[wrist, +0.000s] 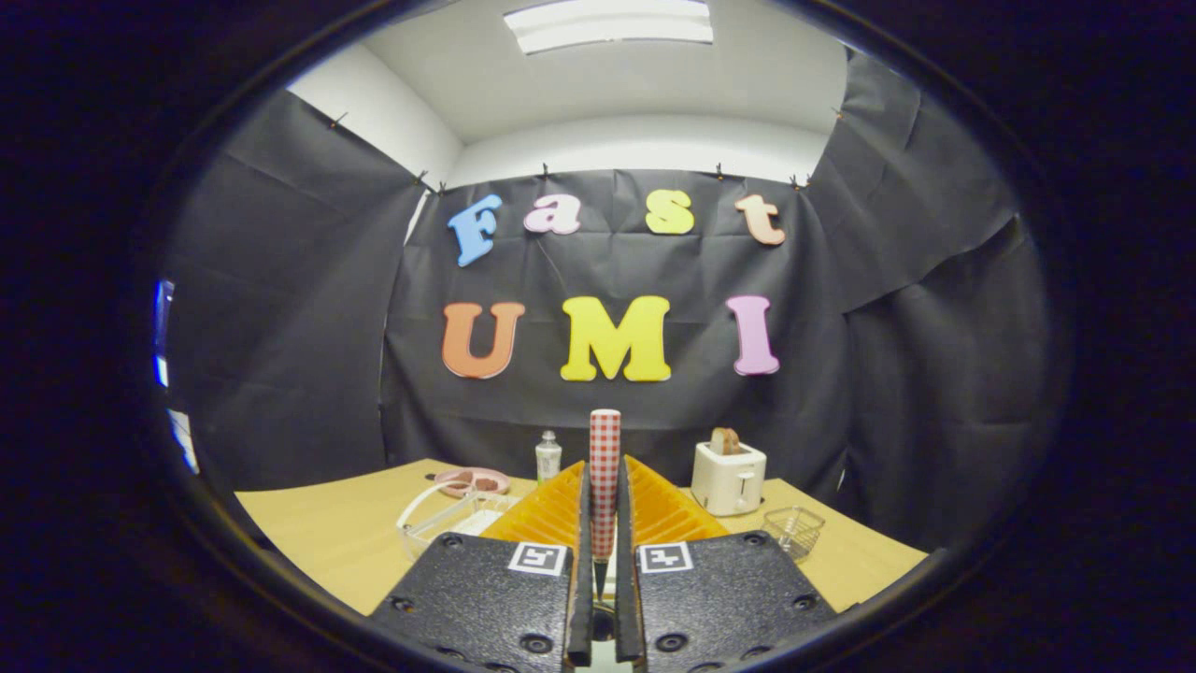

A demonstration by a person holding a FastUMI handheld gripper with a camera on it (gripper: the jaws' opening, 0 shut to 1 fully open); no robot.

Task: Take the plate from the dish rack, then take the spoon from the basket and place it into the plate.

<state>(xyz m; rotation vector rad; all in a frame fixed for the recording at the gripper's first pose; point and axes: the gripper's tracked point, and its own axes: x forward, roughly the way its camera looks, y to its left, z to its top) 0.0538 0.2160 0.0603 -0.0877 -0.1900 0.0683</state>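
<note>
My gripper (604,523) pinches the checkered-handled spoon (605,467) upright at frame centre, plate (472,481) left on the surface (327,533), basket (794,530) right.

Toaster (728,478) and wire basket (793,530) probably near the right path.

The tool (604,505) hides the spoon's (605,467) bowl.

Bright ceiling light panel (607,23) overhead; even light, soft shadows; fisheye bends edges; centre sharp.
</note>
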